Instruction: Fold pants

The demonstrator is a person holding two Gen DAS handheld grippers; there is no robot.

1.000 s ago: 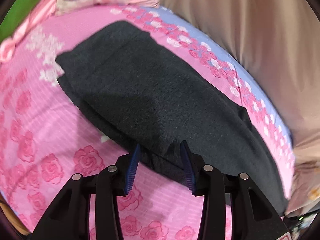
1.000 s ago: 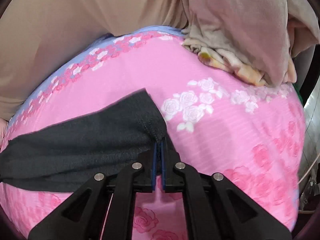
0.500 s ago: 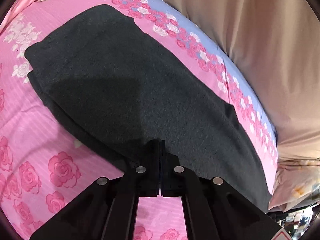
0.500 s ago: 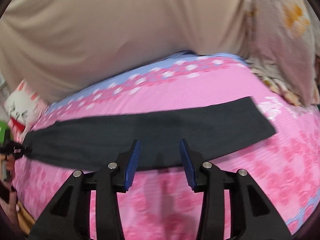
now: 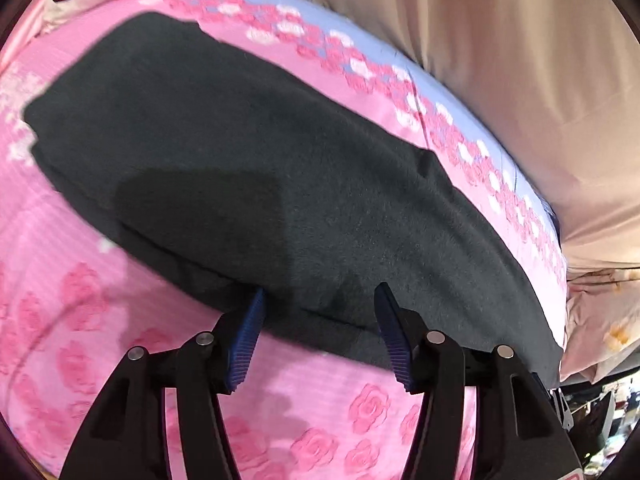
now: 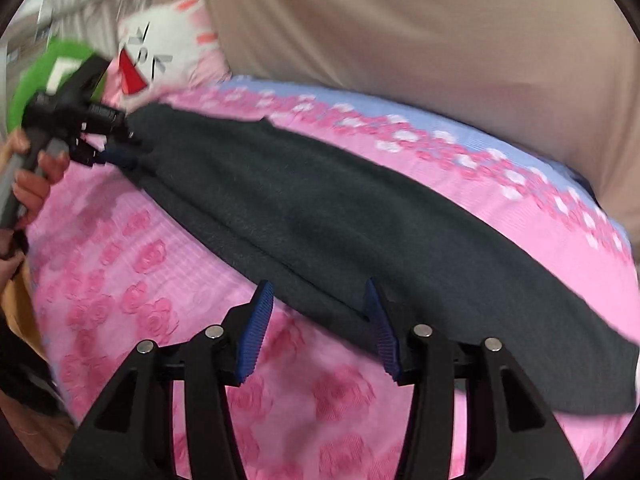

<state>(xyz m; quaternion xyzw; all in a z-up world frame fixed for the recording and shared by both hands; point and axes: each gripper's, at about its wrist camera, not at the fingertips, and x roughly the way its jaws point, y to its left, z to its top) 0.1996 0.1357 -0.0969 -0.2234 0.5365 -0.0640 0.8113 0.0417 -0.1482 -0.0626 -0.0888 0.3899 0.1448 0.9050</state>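
The dark grey pants lie flat in a long folded strip across the pink rose-print bedsheet. They also show in the right wrist view. My left gripper is open, its blue pads at the pants' near edge at the wider end, holding nothing. My right gripper is open at the near edge around the middle of the strip, empty. In the right wrist view the left gripper appears at the far left end of the pants, held by a hand.
A beige curtain hangs behind the bed. A white cat-face pillow and a green object sit at the left end. A crumpled pale blanket lies at the right end. The sheet has a blue border.
My left gripper was shut on the pants' edge half a second ago and has opened, letting go. My right gripper stays open and has moved closer to the pants' near edge.
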